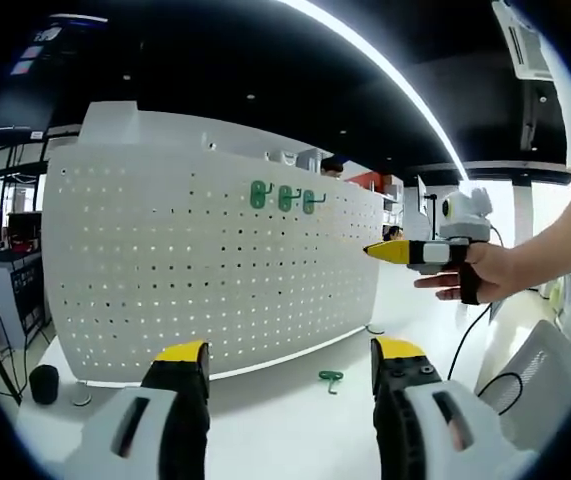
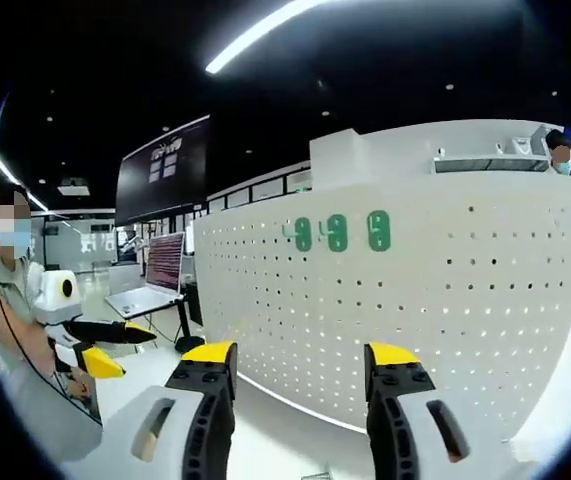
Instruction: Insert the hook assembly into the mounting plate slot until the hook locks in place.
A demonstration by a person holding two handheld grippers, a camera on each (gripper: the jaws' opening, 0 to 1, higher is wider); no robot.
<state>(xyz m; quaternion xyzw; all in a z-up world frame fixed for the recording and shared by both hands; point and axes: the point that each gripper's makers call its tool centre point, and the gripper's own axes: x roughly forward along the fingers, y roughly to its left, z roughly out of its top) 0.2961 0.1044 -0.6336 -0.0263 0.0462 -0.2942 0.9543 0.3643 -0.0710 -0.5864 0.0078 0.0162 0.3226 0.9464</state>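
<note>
A white pegboard mounting plate (image 1: 215, 270) stands upright on the white table. Three green hooks (image 1: 285, 197) hang side by side near its top. A loose green hook (image 1: 331, 378) lies on the table in front of the plate's lower edge. My left gripper (image 1: 290, 355) is open and holds nothing, well short of the loose hook. A hand holds my right gripper (image 1: 395, 252) at the right, level with the plate's right end. In the right gripper view the plate (image 2: 415, 310) and its three hooks (image 2: 336, 232) face my open, unloaded right gripper (image 2: 300, 355); the left gripper (image 2: 105, 345) appears at the left.
A small black cylinder (image 1: 43, 383) sits on the table left of the plate. A black cable (image 1: 495, 380) and a white perforated panel (image 1: 537, 370) lie at the right. A laptop (image 2: 150, 290) and a dark wall screen (image 2: 165, 170) stand behind the plate; a person (image 2: 10, 300) is at the left.
</note>
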